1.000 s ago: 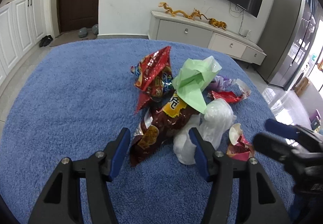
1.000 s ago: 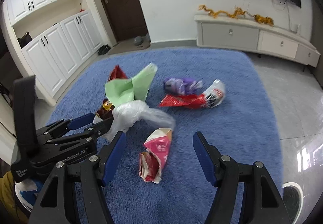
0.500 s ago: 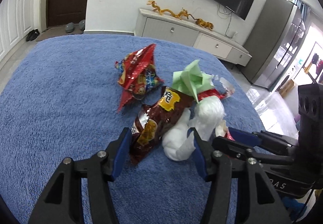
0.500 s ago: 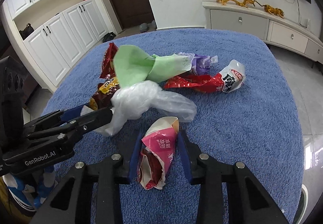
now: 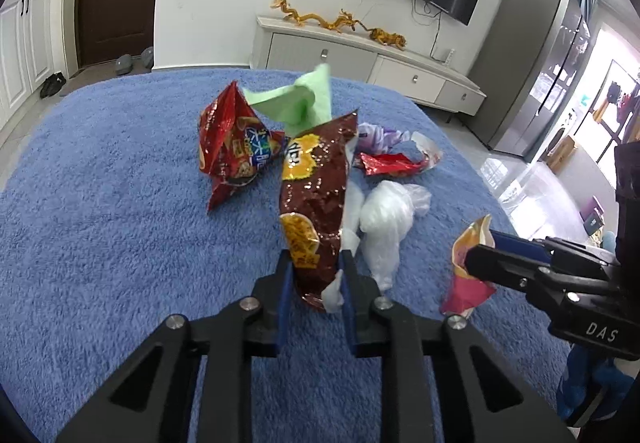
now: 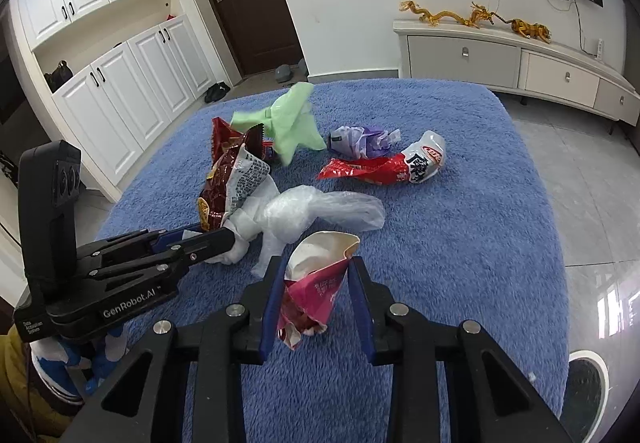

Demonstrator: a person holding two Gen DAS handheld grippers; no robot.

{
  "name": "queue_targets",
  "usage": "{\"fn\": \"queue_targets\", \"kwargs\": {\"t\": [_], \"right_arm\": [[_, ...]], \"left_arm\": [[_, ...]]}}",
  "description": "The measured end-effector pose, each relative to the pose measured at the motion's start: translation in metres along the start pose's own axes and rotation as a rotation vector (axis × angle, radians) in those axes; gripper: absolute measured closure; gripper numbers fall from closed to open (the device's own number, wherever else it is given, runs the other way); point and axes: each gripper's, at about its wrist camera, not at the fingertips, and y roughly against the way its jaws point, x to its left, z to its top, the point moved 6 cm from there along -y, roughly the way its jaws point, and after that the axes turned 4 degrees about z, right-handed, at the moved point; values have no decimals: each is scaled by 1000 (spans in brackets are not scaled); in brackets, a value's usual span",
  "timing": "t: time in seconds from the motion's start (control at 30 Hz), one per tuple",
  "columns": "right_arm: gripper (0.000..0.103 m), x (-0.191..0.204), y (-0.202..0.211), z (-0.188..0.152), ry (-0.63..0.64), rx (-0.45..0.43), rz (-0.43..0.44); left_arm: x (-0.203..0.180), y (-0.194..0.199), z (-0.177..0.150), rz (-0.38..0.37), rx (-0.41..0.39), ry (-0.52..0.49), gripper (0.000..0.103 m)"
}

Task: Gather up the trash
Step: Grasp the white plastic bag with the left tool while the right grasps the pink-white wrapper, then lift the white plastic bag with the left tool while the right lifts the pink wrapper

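left gripper (image 5: 314,283): having been open a second ago, now clamping the brown snack bag (image 5: 314,195) and a white plastic bag (image 5: 334,293), lifting the brown one upright.
right gripper (image 6: 316,293): having closed half a second ago, now raising the pink wrapper (image 6: 316,287).

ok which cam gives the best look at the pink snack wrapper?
Right wrist. The pink snack wrapper sits centred between the right tongs, open white mouth and pink body in full view. Left wrist catches it only at the right side, partly hidden behind the right tongs' finger.
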Motion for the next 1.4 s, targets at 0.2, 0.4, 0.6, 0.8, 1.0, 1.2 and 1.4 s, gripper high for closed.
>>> {"fn": "queue_targets", "kwargs": {"t": [0.2, 0.4, 0.6, 0.8, 1.0, 1.2, 1.4], "right_arm": [[74, 5, 16, -9, -8, -13, 2], [76, 8, 28, -18, -9, -11, 0], [78, 15, 37, -28, -12, -9, -2], [78, 14, 36, -32, -27, -2, 6], [78, -1, 32, -31, -68, -10, -2], [59, -11, 15, -26, -87, 5, 14], [59, -20, -5, -26, -93, 36, -5]], "left_arm": [[2, 22, -6, -55, -15, 13, 85], [2, 35, -19, -70, 2, 3, 84], [0, 37, -42, -60, 61, -33, 83], [-4, 38, -60, -52, 96, -46, 65], [-3, 41, -70, -54, 116, -29, 64], [-6, 39, -69, -76, 111, -22, 64], [-21, 32, -62, -84, 95, -59, 66]]}}
